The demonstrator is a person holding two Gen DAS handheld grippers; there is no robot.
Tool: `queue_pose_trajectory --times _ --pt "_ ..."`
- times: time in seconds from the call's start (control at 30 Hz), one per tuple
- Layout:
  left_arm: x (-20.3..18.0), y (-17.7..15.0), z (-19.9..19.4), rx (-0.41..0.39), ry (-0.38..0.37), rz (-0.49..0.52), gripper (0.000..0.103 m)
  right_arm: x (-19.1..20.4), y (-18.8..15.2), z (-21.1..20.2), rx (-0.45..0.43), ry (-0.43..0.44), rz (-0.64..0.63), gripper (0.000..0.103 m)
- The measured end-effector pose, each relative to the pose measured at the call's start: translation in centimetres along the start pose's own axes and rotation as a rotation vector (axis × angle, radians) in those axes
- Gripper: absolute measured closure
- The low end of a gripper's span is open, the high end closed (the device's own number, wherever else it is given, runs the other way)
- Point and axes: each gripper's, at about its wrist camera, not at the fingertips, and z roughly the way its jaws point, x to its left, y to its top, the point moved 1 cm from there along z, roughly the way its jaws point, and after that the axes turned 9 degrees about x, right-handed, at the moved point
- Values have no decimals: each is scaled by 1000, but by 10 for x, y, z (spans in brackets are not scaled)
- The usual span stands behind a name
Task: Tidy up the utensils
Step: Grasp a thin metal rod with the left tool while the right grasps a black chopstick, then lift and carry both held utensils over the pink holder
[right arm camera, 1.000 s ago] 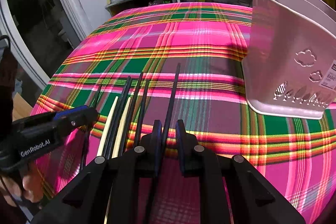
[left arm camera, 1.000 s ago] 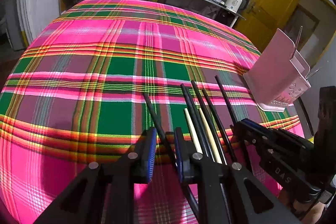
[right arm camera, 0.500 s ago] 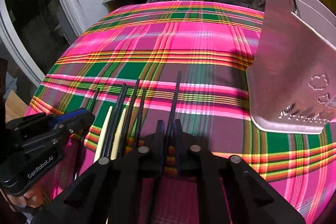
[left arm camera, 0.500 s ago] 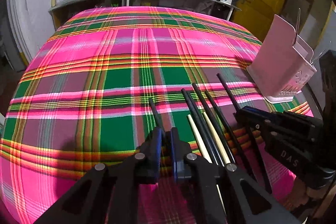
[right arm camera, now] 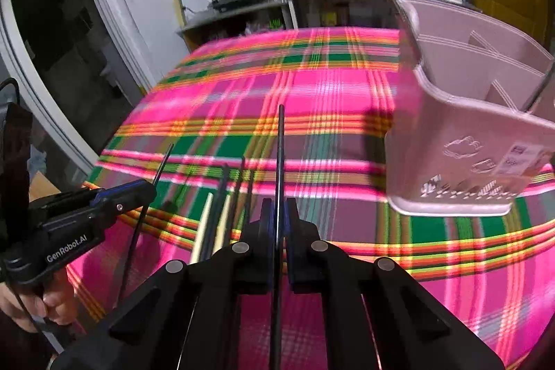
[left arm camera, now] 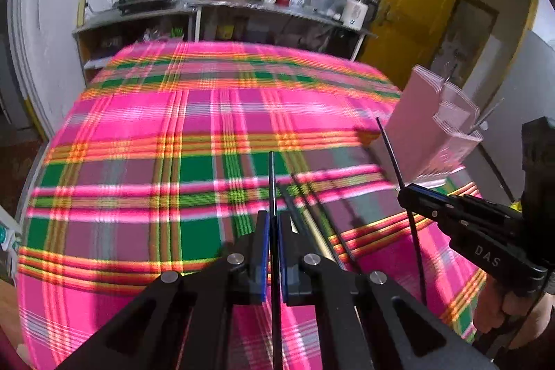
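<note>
Left wrist view: left claw [left arm camera: 274,224] and right claw [left arm camera: 402,193] each clamp 1 black chopstick [left arm camera: 272,182], angled for dropping into the pink utensil holder [left arm camera: 426,127] at right on the surface [left arm camera: 138,162].

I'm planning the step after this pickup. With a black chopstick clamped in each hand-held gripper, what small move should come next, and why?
Probably carry both toward the pink caddy and tip the points down. The right hand-held gripper and the left hand-held gripper are each shut on a black chopstick, both clear of the cloth, and the caddy's compartments stand open to the right. Other chopsticks remain on the cloth.
</note>
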Motion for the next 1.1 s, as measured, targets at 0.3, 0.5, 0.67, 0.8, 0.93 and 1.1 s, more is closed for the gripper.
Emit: queue_pose_trajectory --times 0.3,0.5,0.67,0.8,0.93,1.1 --pt "-14 11 -62 -95 -57 33 99 1 1 -65 -117 5 5 97" --pt "-29 12 -93 -138 -78 71 99 3 0 -92 -168 -5 3 97" --pt "-38 18 -109 -164 -87 97 99 5 -3 -109 -197 -13 7 97" --pt "-46 26 -120 -176 -100 106 99 6 -5 -119 -217 -18 11 97" --pt "-58 34 -128 -188 -119 121 99 4 -8 -129 -233 -26 15 97" --pt "-76 42 -127 -183 -170 137 99 -3 -8 -141 -251 -34 27 97"
